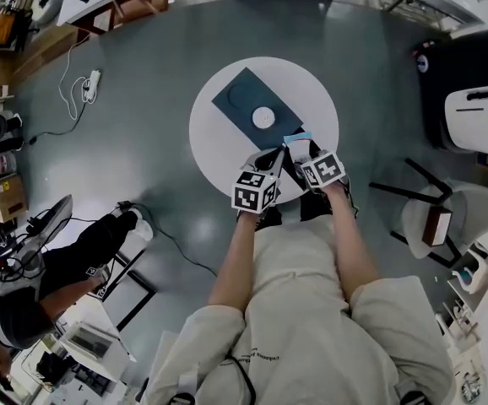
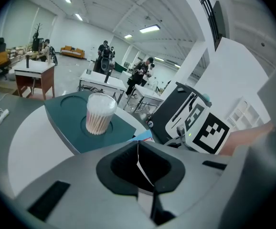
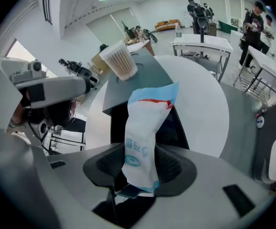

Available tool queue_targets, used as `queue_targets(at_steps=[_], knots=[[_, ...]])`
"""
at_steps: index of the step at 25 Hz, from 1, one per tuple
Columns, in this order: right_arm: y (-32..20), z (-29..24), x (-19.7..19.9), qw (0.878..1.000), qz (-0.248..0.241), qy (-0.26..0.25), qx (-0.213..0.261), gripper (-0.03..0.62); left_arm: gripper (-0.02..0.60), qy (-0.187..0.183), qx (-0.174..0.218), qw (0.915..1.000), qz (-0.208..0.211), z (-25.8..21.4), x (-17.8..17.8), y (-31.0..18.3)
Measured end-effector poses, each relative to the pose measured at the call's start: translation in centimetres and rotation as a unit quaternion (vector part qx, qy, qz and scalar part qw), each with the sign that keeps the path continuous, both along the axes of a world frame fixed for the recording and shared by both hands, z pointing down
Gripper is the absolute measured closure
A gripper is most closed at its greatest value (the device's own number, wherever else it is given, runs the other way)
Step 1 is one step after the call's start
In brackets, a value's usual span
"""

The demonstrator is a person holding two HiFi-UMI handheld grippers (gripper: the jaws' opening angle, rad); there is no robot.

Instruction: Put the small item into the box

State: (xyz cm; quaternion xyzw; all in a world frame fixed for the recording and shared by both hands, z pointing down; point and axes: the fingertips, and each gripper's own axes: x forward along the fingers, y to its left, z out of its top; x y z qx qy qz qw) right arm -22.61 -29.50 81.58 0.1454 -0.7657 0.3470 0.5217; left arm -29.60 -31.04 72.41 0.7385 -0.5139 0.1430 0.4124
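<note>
On a round white table [image 1: 214,146] lies a flat dark teal box [image 1: 240,98] with a clear cup of cotton swabs [image 1: 263,117] standing in one of its round recesses. My right gripper [image 1: 300,153] is at the table's near edge, shut on a white and blue packet [image 3: 145,128] that sticks out ahead of the jaws toward the box [image 3: 145,78]. The packet [image 1: 297,139] hangs just short of the box's near corner. My left gripper [image 1: 269,162] is close beside the right one, its jaws shut with nothing seen between them [image 2: 139,163]. The swab cup [image 2: 100,113] stands ahead of it.
A white chair with black legs [image 1: 436,218] stands right of the table. A person sits at the lower left [image 1: 58,268]. A power strip and cable [image 1: 88,85] lie on the floor at the far left. Desks and people fill the hall beyond.
</note>
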Motion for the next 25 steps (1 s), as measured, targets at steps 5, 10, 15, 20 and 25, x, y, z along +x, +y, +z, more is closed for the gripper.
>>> queue_targets(at_steps=[5, 10, 15, 20, 25], knots=[[1.3, 1.4, 0.4, 0.997, -0.052, 0.04, -0.027, 0.381, 0.56, -0.006, 0.002, 0.9999, -0.01, -0.1, -0.6, -0.2], [1.9, 2.4, 0.2, 0.994, -0.078, 0.062, -0.04, 0.382, 0.56, -0.016, 0.013, 0.9995, -0.023, -0.9, -1.4, -1.1], [1.6, 2.8, -0.2, 0.993, -0.09, 0.073, -0.035, 0.382, 0.56, -0.024, 0.02, 0.9987, -0.041, -1.7, -2.8, -1.1], [1.4, 3.2, 0.4, 0.993, -0.089, 0.072, -0.024, 0.382, 0.56, -0.029, 0.026, 0.9977, -0.056, -2.2, -2.7, -0.8], [1.9, 2.2, -1.7, 0.998, -0.067, 0.007, -0.006, 0.381, 0.56, -0.03, 0.035, 0.9964, -0.071, -3.0, -3.2, -0.2]])
